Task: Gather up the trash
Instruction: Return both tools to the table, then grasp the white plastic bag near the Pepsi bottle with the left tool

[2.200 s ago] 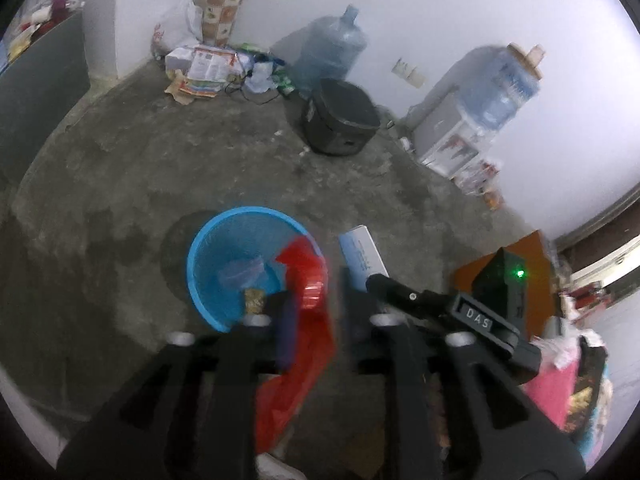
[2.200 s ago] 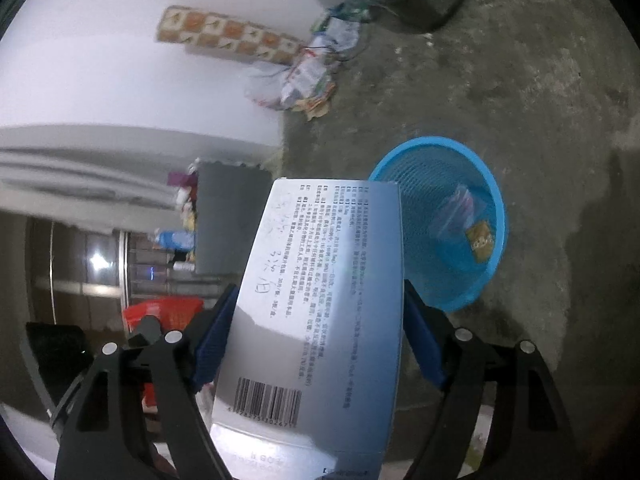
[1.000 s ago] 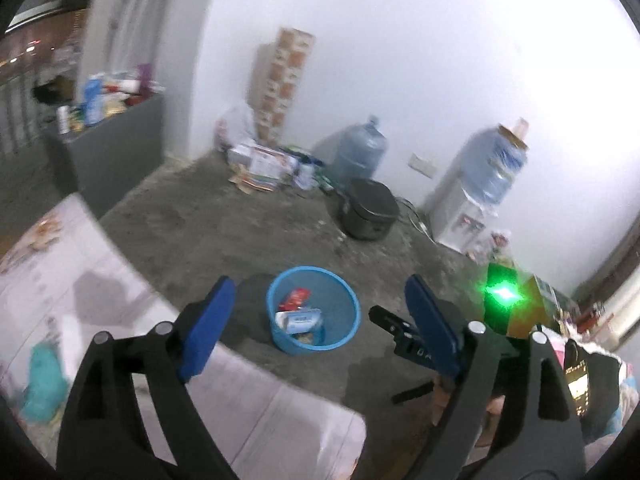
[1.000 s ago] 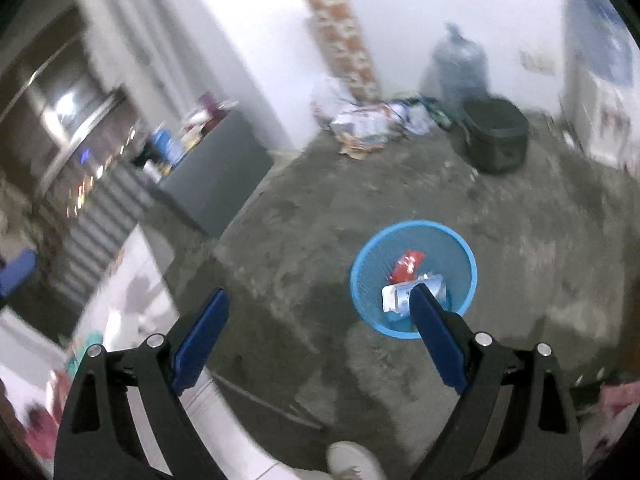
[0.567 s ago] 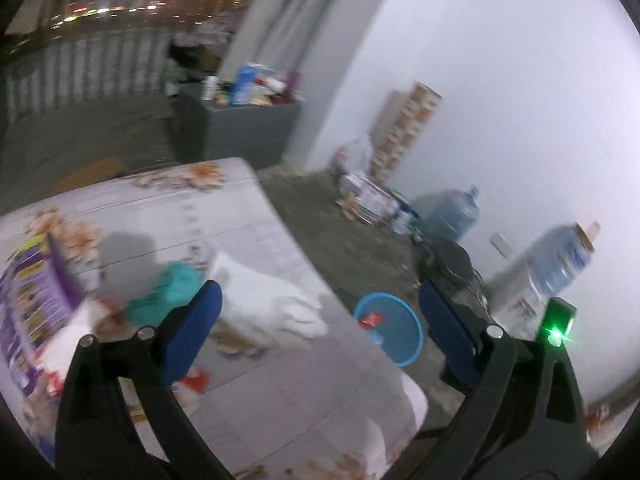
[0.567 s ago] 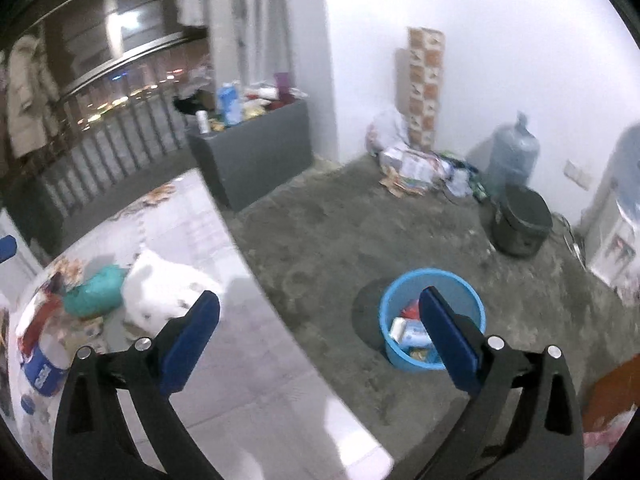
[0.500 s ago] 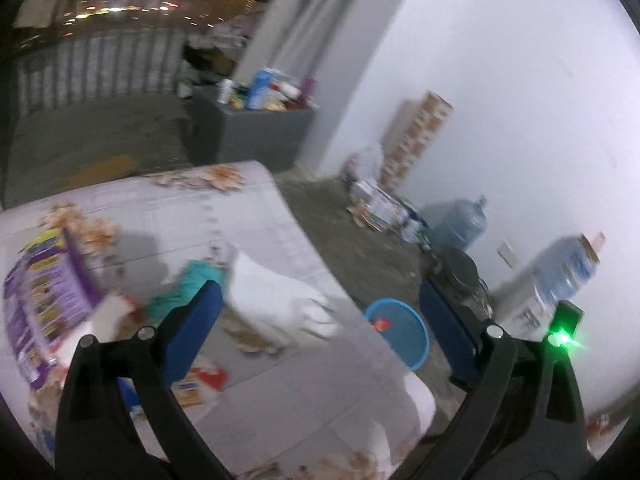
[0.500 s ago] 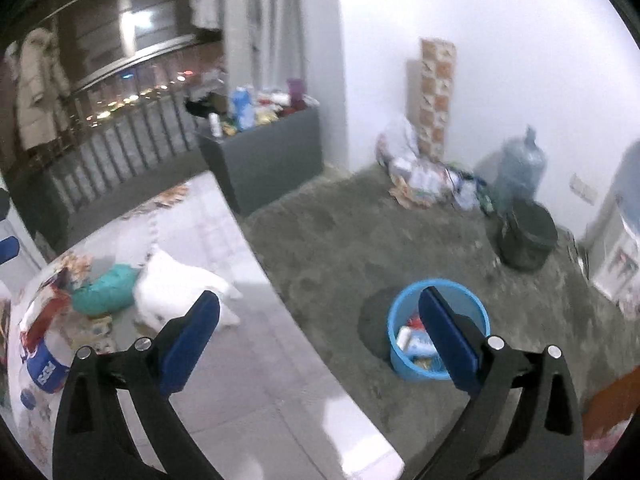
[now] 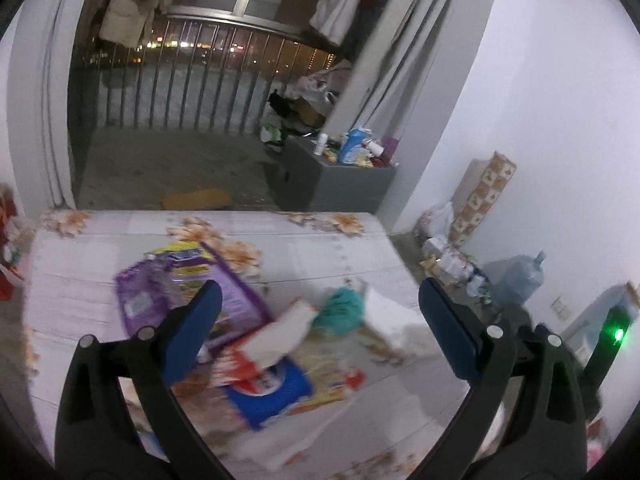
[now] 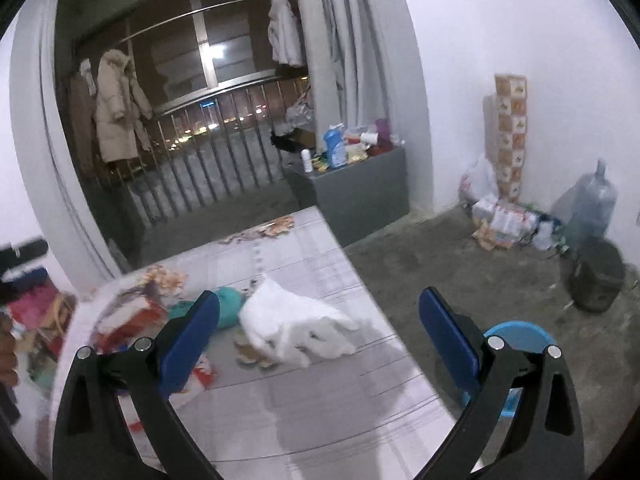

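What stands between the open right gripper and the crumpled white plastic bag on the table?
Nothing visible. The right gripper is open and empty above the floral tablecloth table, and the crumpled white plastic bag lies uncovered ahead of it, a teal bundle only beside it.

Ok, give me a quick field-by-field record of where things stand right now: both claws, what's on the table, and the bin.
left claw: open, empty, above the table
right claw: open, empty
table: floral cloth, litter at one end
litter: white plastic bag, teal bundle, purple pack, blue-and-red packet
bin: blue, on the floor beside the table, partly hidden by right claw
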Tool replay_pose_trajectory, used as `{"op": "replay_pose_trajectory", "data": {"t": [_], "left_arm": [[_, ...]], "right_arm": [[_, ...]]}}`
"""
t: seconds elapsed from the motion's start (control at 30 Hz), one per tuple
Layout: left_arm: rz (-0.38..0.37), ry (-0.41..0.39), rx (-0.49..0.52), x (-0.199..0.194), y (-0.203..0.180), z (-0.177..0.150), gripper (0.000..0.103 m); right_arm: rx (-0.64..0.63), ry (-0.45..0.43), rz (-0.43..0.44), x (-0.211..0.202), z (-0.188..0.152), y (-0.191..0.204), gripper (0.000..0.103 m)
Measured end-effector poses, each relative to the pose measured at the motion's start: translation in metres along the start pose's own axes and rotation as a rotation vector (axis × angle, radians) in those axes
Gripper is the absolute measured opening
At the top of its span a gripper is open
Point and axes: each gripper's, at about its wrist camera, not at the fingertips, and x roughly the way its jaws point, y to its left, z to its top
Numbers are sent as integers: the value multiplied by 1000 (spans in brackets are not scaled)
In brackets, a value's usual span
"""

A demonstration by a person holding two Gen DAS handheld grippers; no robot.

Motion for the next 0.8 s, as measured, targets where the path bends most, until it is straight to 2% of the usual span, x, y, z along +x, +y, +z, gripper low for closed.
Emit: {"op": "replay_pose_trajectory", "data": {"t": [0.2, 0.3, 0.37, 0.47, 0.6, 0.8], "left_arm": [[-3, 30, 99, 4, 8, -23, 94], [-5, 43, 156, 12, 8, -34, 93], [-3, 53, 205, 18, 5, -40, 82], [27, 88, 268, 35, 1, -48, 72], [70, 134, 331, 60, -1, -57, 66], [175, 208, 512, 101, -9, -75, 51]], "right_arm": [[49, 113, 83, 22, -5, 7, 96], [49, 150, 111, 34, -5, 15, 91], [48, 172, 127, 42, -5, 19, 88], [48, 201, 134, 53, -7, 24, 84], [48, 243, 140, 66, -10, 29, 81], [54, 280, 138, 81, -13, 33, 81]]}}
